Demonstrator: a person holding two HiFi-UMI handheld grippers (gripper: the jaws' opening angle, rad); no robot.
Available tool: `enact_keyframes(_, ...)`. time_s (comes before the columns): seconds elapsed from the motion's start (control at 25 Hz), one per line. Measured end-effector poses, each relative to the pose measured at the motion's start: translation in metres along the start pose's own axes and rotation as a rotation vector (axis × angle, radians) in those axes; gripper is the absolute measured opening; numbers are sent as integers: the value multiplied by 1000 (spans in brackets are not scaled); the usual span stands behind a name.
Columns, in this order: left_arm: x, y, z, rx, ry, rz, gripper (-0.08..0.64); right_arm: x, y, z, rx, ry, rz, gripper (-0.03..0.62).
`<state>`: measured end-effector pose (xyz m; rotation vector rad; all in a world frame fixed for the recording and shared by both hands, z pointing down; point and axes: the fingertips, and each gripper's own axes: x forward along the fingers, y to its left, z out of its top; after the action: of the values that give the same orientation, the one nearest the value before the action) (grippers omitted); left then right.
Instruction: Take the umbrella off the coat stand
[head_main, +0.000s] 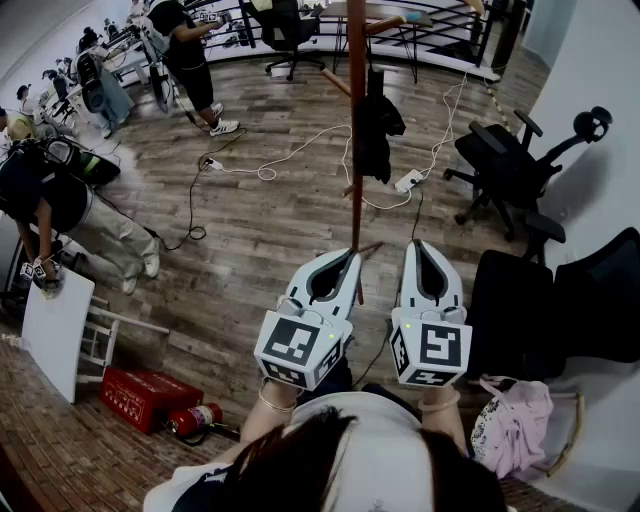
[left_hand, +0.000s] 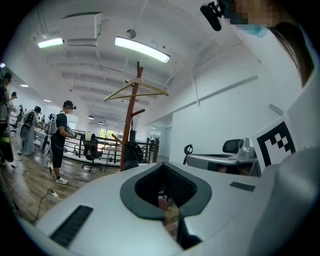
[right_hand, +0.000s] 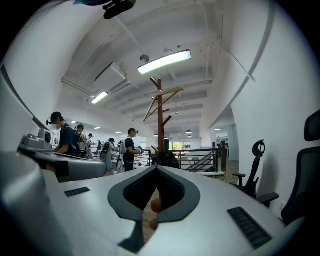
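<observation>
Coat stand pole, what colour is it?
The coat stand is reddish-brown, like stained wood; the head view shows it best.

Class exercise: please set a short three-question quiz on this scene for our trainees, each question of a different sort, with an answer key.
1. True or false: the left hand-held gripper and the right hand-held gripper are both shut, holding nothing.
2. What hangs on the coat stand?
A. a dark umbrella
B. a straw hat
C. a yellow raincoat
3. Short answer: what red thing lies on the floor right beside the red box?

Key
1. True. Both pairs of jaws are together and far from the stand.
2. A
3. A fire extinguisher
</observation>
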<state>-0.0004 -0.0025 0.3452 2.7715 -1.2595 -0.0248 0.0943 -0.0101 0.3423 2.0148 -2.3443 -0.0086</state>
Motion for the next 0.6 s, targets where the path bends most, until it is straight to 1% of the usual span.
enact_keyframes(0.2,1,13,0,9,-8,-35,9,11,9,4,18,-4,-10,37)
enact_keyframes(0.44,-3,29,6,-5,-2,-57,9,21,27,2,33,8,-12,38)
enact_keyframes(0.6,-4,35,5,-8,0,-78,9,26,36,-1,15,21,-22,38)
